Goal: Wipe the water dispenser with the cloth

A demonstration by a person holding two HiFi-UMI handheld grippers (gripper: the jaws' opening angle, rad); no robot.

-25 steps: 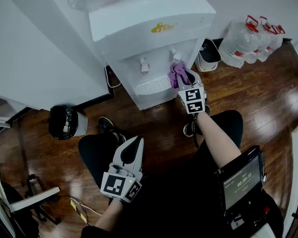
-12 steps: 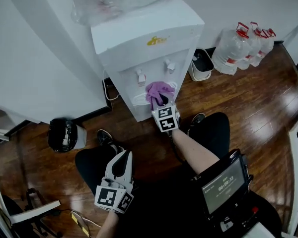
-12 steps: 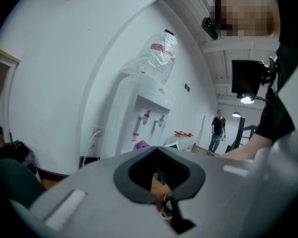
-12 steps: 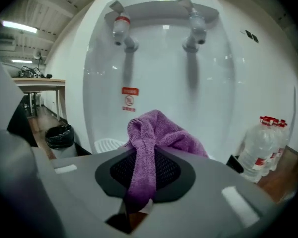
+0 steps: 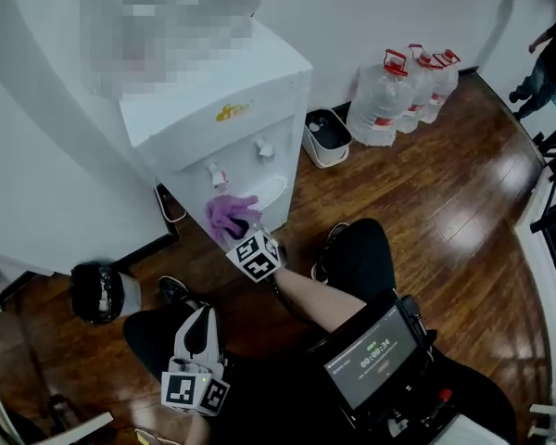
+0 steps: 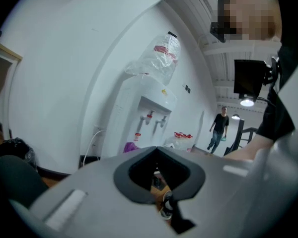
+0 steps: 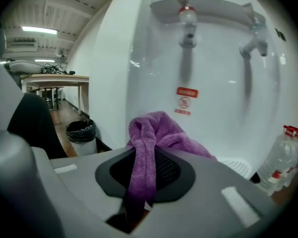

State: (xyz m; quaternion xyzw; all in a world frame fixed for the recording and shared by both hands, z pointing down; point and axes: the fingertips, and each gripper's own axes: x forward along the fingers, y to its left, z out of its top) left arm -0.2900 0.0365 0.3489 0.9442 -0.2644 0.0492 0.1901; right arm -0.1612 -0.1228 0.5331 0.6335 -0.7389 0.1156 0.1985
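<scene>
The white water dispenser (image 5: 224, 91) stands against the wall, with a red tap (image 7: 187, 15) and a second tap (image 7: 253, 39) on its front. My right gripper (image 5: 240, 227) is shut on a purple cloth (image 5: 229, 212) and holds it against the dispenser's front just below the taps, at the left of the drip tray (image 5: 272, 192). In the right gripper view the cloth (image 7: 156, 131) bunches over the jaws and hangs down between them. My left gripper (image 5: 200, 320) is shut with nothing in it, low over the person's lap, pointing toward the dispenser (image 6: 148, 114).
A black bin (image 5: 97, 292) sits on the wood floor left of the dispenser. A small white bin (image 5: 326, 135) and several water bottles (image 5: 390, 98) stand to its right. A person (image 5: 546, 56) walks at the far right. A screen (image 5: 374, 360) hangs at my chest.
My right gripper has carried the cloth leftward across the dispenser's front, from under the right tap to below the left one. The left gripper stays low over the lap.
</scene>
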